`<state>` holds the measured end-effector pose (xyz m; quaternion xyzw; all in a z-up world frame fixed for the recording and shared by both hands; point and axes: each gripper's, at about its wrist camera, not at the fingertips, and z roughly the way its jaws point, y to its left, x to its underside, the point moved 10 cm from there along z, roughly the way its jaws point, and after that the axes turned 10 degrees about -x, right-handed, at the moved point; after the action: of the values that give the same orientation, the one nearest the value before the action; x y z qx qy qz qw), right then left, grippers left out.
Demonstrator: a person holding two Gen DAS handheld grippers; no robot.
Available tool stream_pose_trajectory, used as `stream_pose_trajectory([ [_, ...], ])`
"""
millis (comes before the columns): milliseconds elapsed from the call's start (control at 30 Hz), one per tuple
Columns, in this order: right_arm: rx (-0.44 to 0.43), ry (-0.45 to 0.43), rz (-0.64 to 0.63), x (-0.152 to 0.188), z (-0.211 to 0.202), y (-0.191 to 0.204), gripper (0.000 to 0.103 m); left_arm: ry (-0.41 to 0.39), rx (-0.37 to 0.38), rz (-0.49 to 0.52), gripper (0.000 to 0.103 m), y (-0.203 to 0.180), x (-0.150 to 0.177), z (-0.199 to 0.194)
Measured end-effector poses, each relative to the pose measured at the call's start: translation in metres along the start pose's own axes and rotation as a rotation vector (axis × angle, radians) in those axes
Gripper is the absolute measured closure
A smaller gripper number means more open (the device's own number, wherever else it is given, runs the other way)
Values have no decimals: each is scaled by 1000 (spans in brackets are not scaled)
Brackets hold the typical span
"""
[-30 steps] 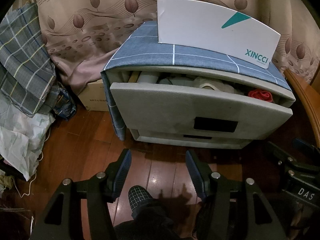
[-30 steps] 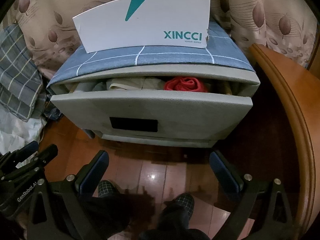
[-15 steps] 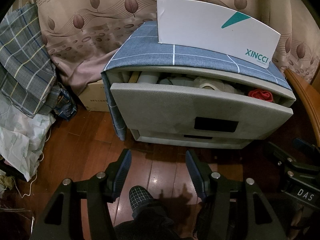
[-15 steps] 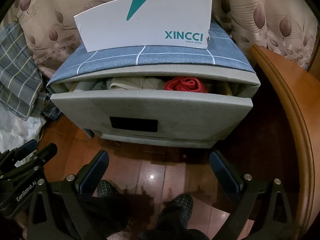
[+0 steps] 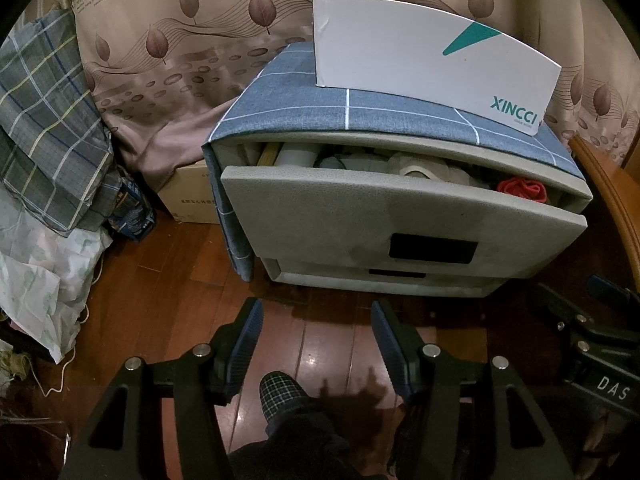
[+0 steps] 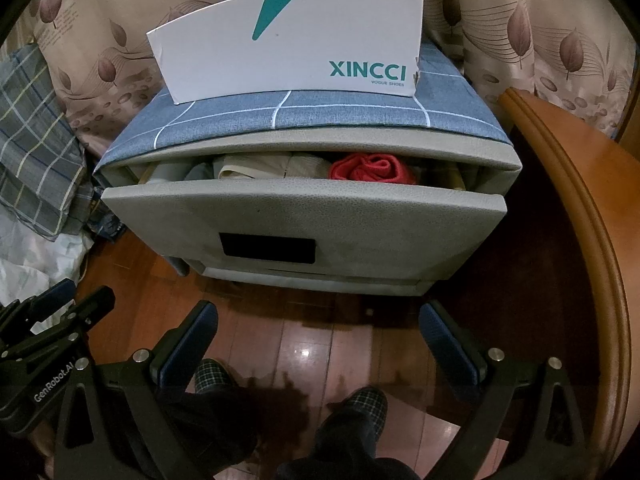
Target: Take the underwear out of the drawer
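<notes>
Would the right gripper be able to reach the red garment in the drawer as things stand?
Probably yes: the drawer is pulled partly open, the red garment lies exposed at the top, and the right gripper is open and empty, though the gap is narrow.

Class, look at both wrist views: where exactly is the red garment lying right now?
The red garment lies in the open top drawer, toward its right end in both views, beside cream-coloured folded clothes on its left.
</notes>
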<state>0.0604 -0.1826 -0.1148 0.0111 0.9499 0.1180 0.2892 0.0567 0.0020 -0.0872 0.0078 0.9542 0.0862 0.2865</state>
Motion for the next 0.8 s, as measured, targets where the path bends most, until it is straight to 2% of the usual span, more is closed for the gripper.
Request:
stream_pose_trajectory([
  [800, -6, -6, 2, -1, -1, 0, 3, -6, 2, -4, 45, -1, -1, -1],
])
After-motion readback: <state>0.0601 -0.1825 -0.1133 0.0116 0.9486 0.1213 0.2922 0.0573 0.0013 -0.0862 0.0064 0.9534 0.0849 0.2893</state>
